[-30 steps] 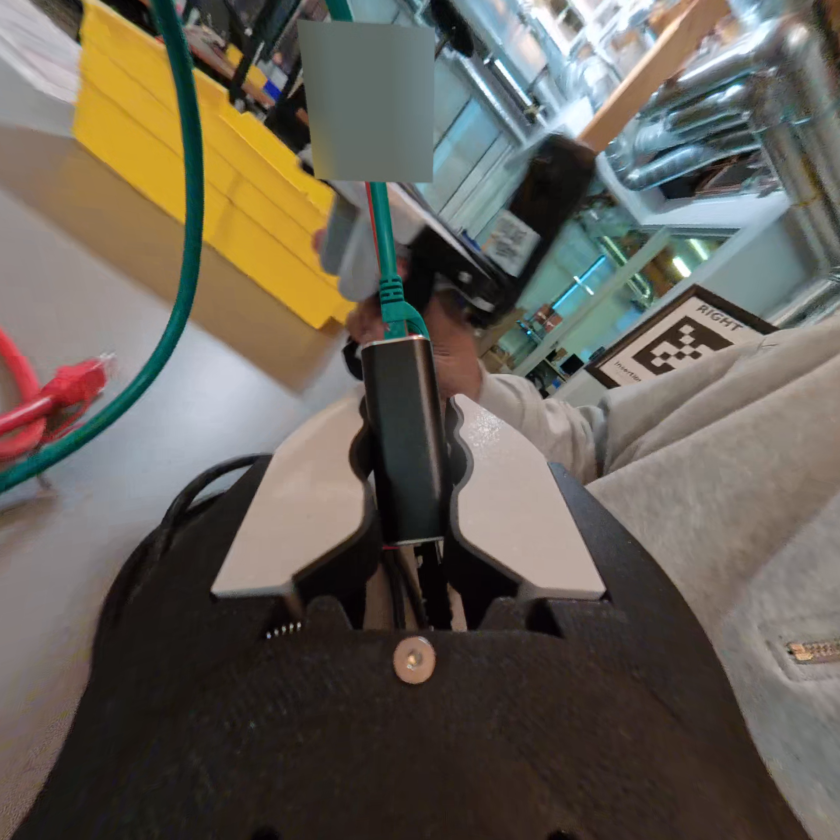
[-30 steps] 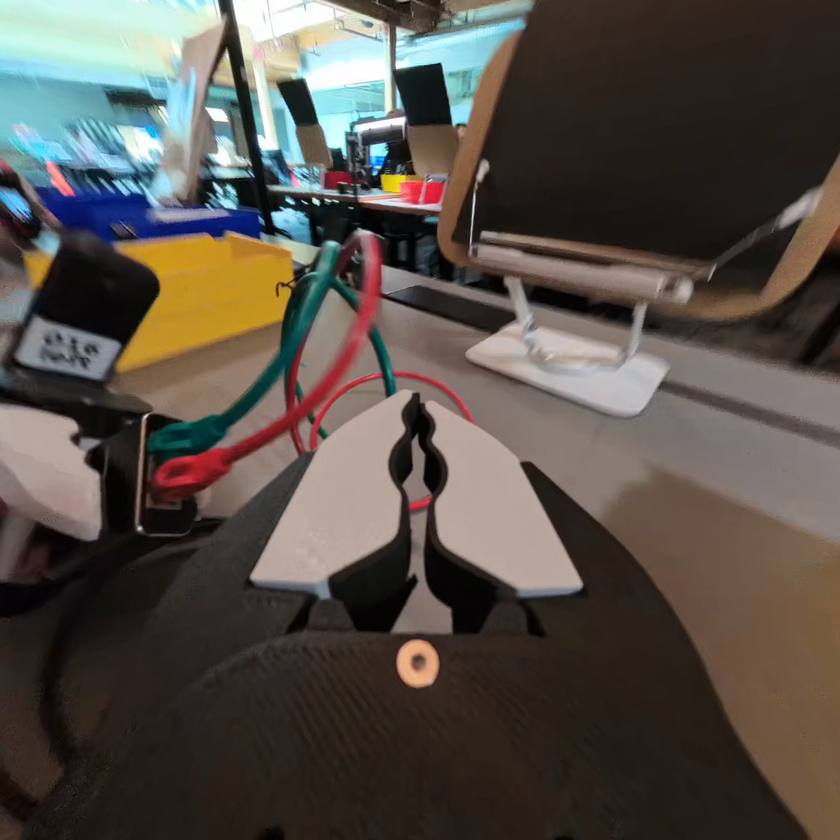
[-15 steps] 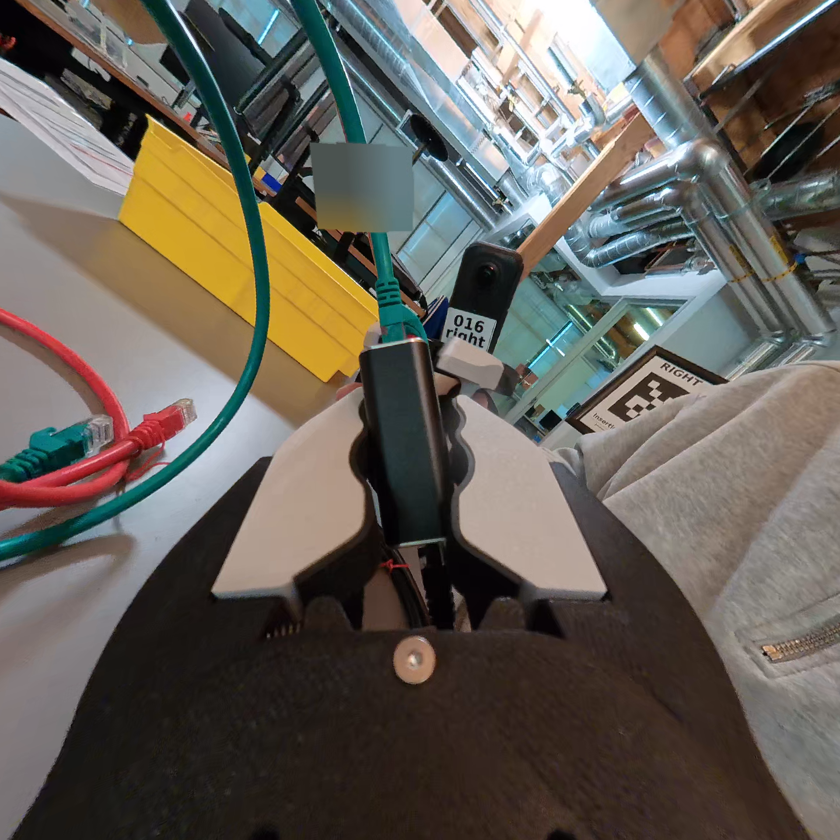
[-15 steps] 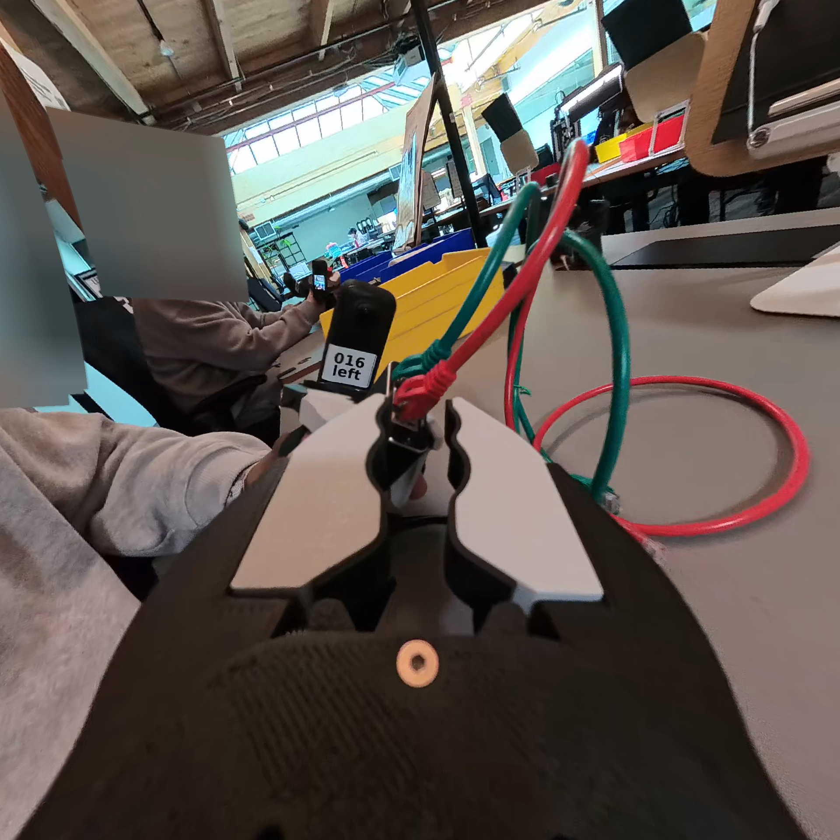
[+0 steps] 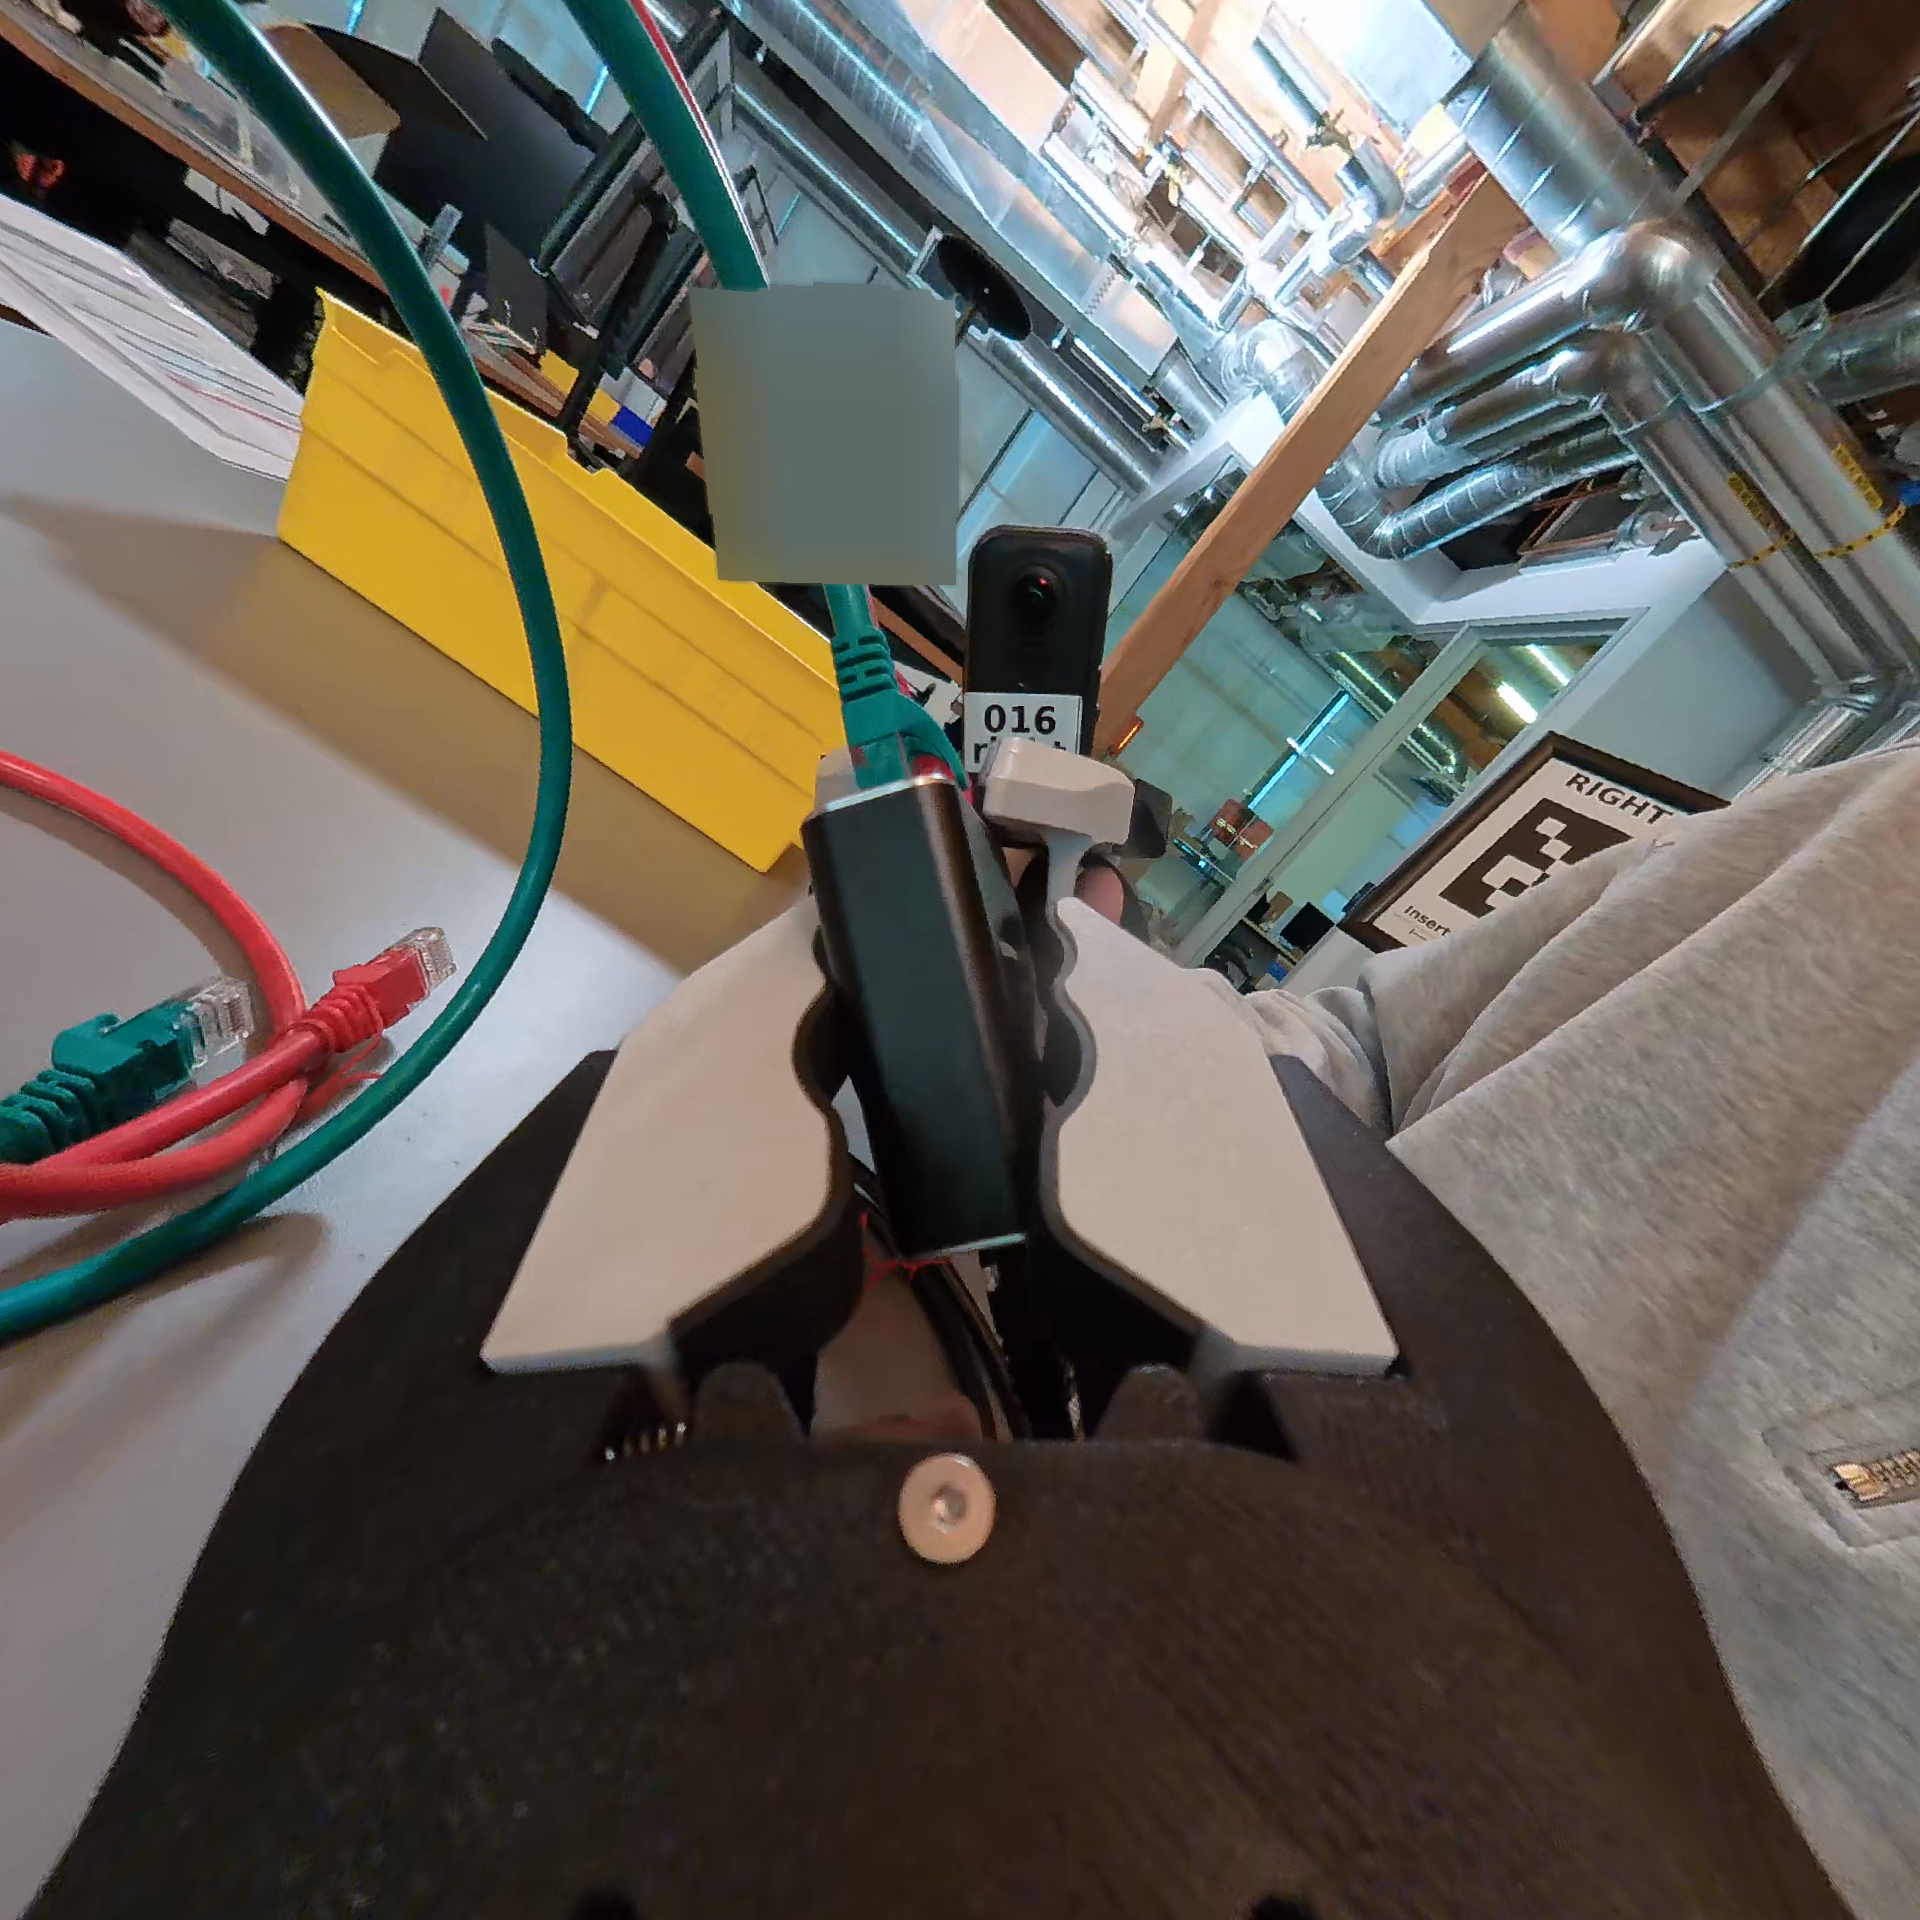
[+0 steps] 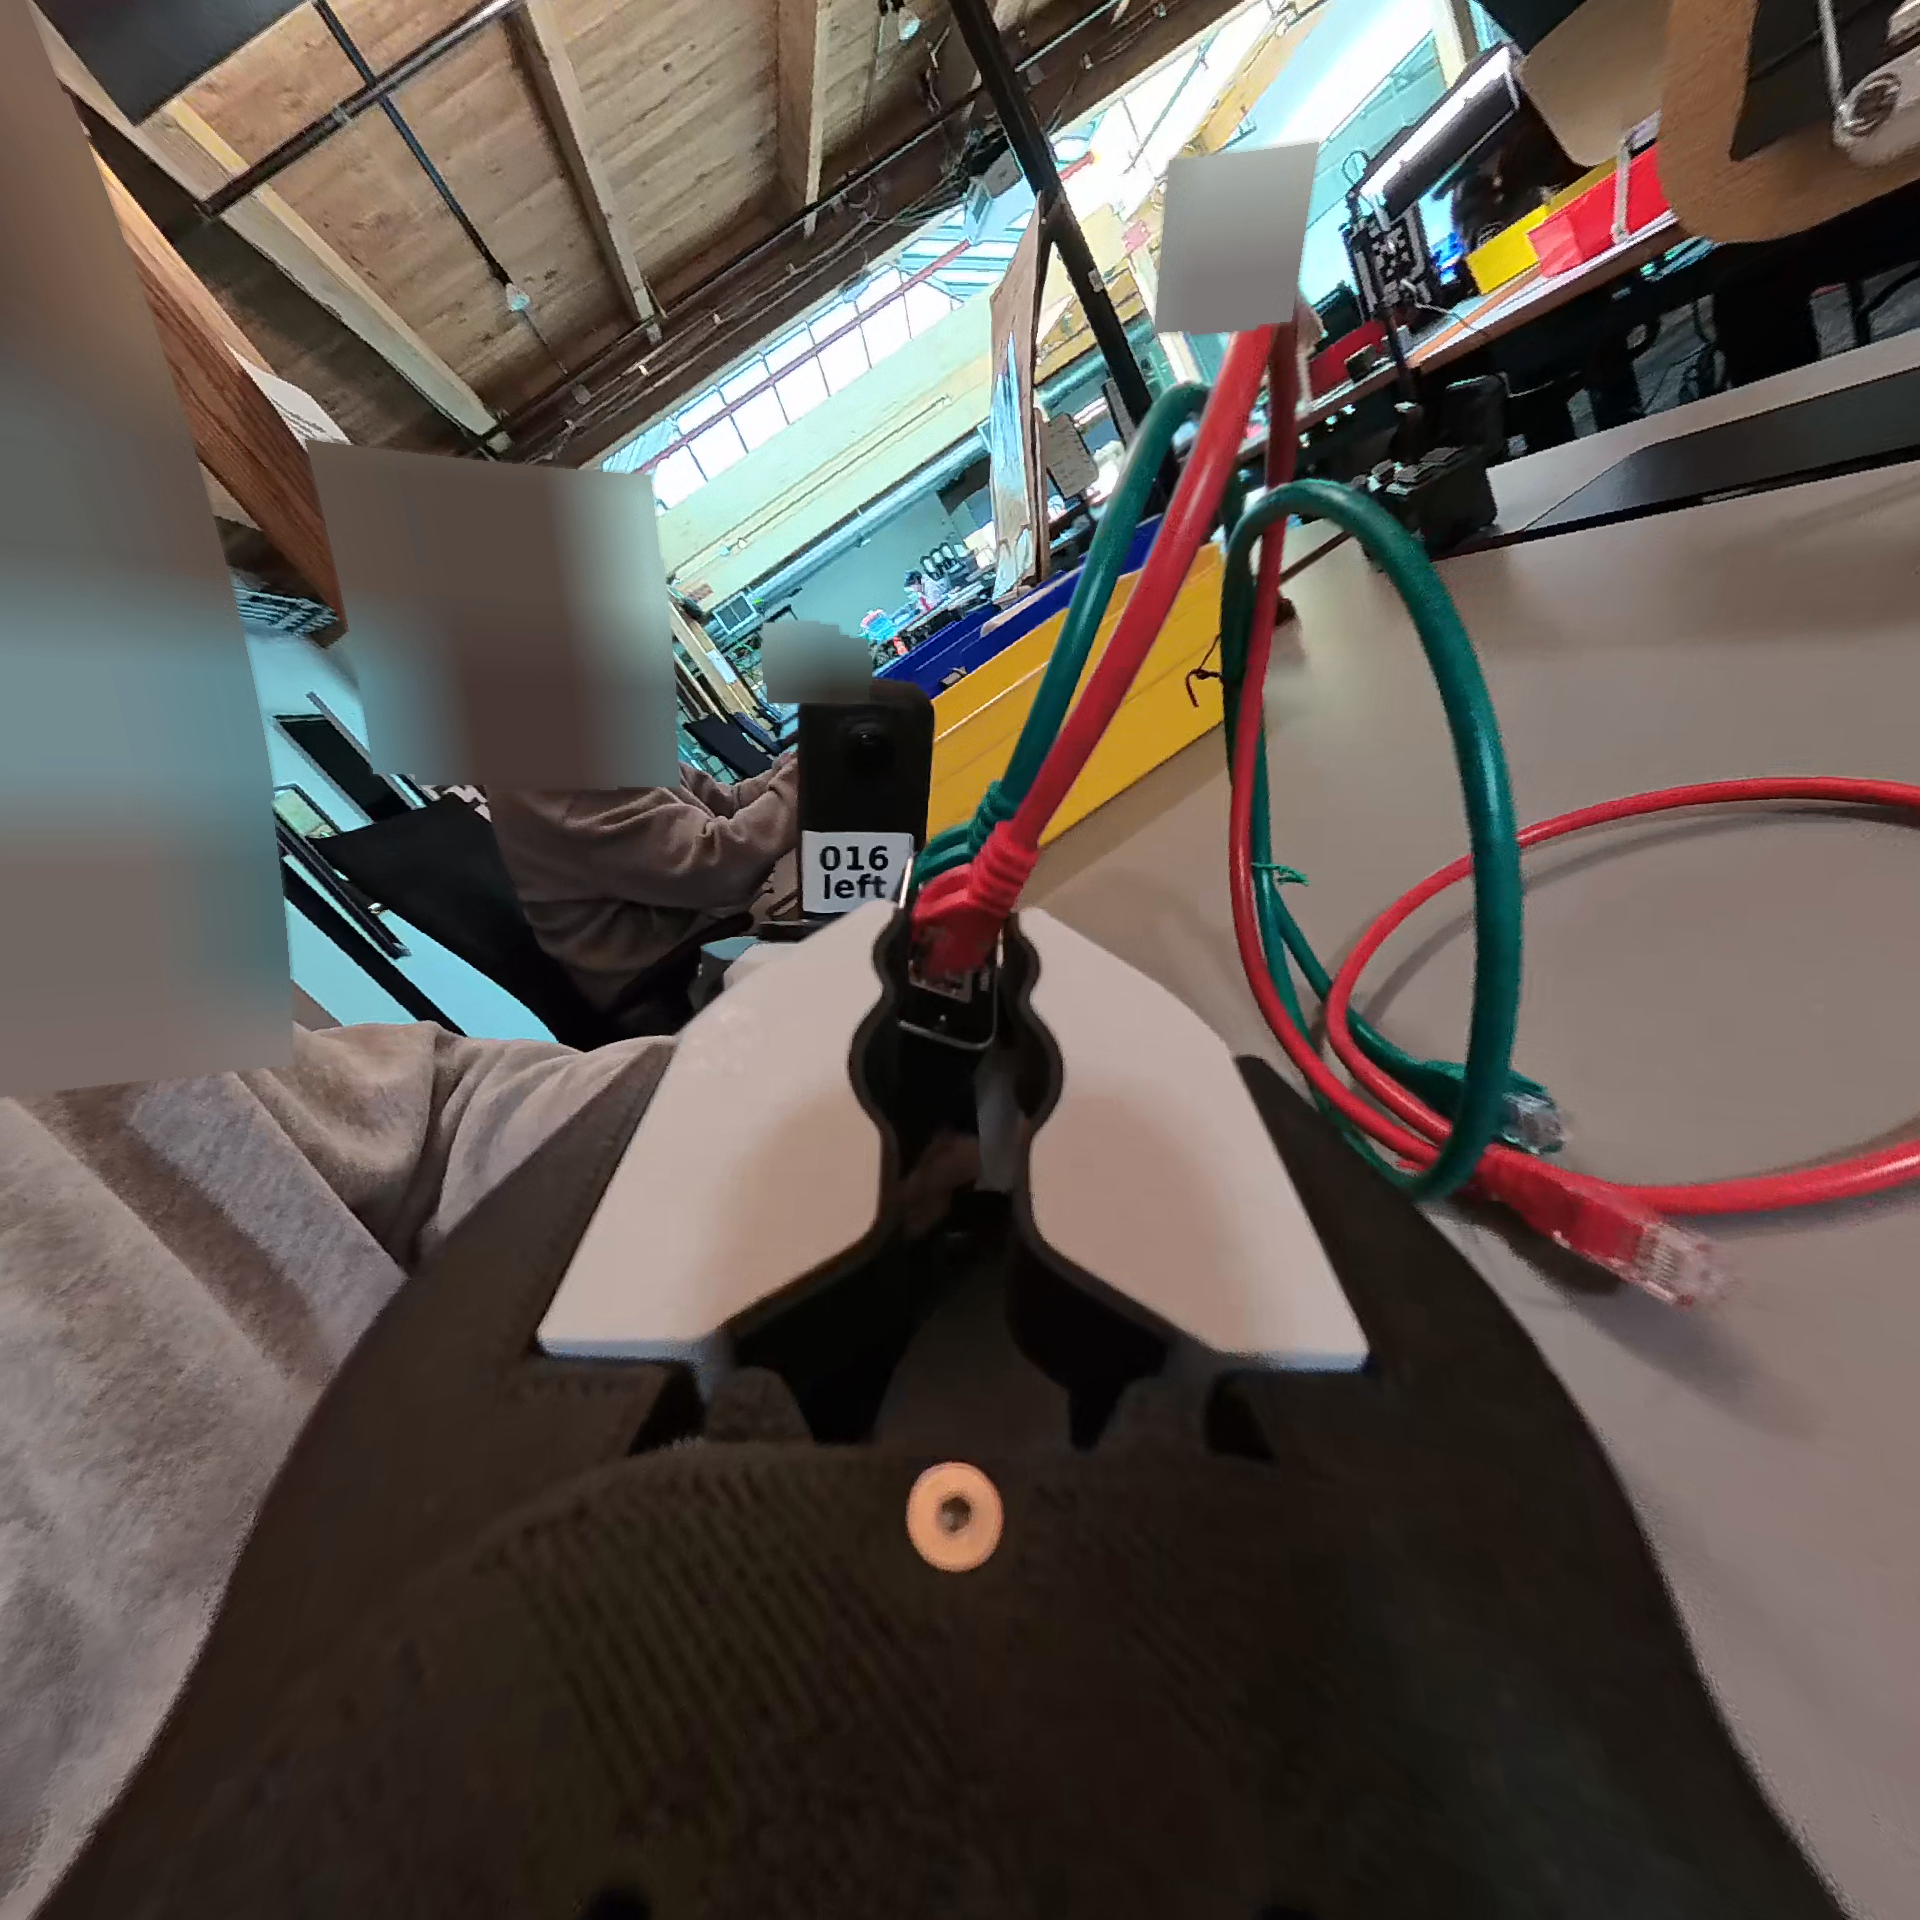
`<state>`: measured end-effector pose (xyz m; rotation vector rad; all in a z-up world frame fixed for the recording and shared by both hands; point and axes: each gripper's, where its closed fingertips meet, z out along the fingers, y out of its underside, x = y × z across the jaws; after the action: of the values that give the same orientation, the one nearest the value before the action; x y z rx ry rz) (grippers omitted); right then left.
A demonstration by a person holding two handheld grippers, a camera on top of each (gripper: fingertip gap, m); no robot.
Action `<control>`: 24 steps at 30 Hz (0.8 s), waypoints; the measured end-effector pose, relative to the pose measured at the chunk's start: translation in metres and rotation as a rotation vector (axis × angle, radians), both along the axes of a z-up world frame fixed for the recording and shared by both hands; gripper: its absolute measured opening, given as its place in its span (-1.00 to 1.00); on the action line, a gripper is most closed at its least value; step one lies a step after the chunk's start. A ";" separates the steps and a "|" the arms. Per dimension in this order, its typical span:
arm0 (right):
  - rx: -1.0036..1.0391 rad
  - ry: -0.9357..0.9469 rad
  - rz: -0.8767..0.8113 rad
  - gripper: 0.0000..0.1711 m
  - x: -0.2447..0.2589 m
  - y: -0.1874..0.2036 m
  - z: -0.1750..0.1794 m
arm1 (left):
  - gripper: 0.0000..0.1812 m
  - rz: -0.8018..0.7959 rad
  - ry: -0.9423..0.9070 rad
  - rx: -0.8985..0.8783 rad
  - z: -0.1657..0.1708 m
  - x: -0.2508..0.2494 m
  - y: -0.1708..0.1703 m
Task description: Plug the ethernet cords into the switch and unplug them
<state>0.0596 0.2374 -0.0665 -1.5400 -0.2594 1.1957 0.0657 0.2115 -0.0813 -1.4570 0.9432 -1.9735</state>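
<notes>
Clamped in the left gripper [image 5: 940, 997]: the black switch [image 5: 914, 1029], raised off the desk [image 5: 312, 810], port end away from the camera. Plugged into that end: green cord [image 5: 868, 675] and red cord [image 6: 987, 883]. Right gripper [image 6: 951, 987] narrowed around the red plug at the switch's face; actual pinch on the plug not clear. Free ends of both cords loose on the desk beside the switch. Likely step: pulling out the red plug. Best done by pressing the latch tab first, then drawing straight back along the port axis, no twisting, switch held firm against the pull.
</notes>
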 end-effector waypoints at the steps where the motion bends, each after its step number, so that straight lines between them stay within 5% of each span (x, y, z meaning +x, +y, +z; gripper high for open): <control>1: -0.007 0.014 0.014 -0.80 -0.001 -0.001 0.000 | -0.64 -0.006 0.004 0.008 0.000 0.000 -0.002; 9: -0.059 0.008 0.038 -0.82 -0.008 -0.002 -0.001 | -0.60 -0.040 0.016 0.011 -0.002 0.002 -0.007; 14: -0.093 -0.014 0.088 -0.82 -0.020 -0.004 -0.009 | -0.33 -0.078 -0.024 -0.044 0.003 0.005 -0.013; 24: -0.087 -0.029 0.093 -0.84 -0.017 -0.004 -0.005 | -0.53 -0.087 -0.016 -0.072 0.002 0.004 -0.011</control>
<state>0.0422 0.2330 -0.0713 -1.6363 -0.3047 1.2730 0.0695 0.2004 -0.0792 -1.4590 0.9529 -2.0987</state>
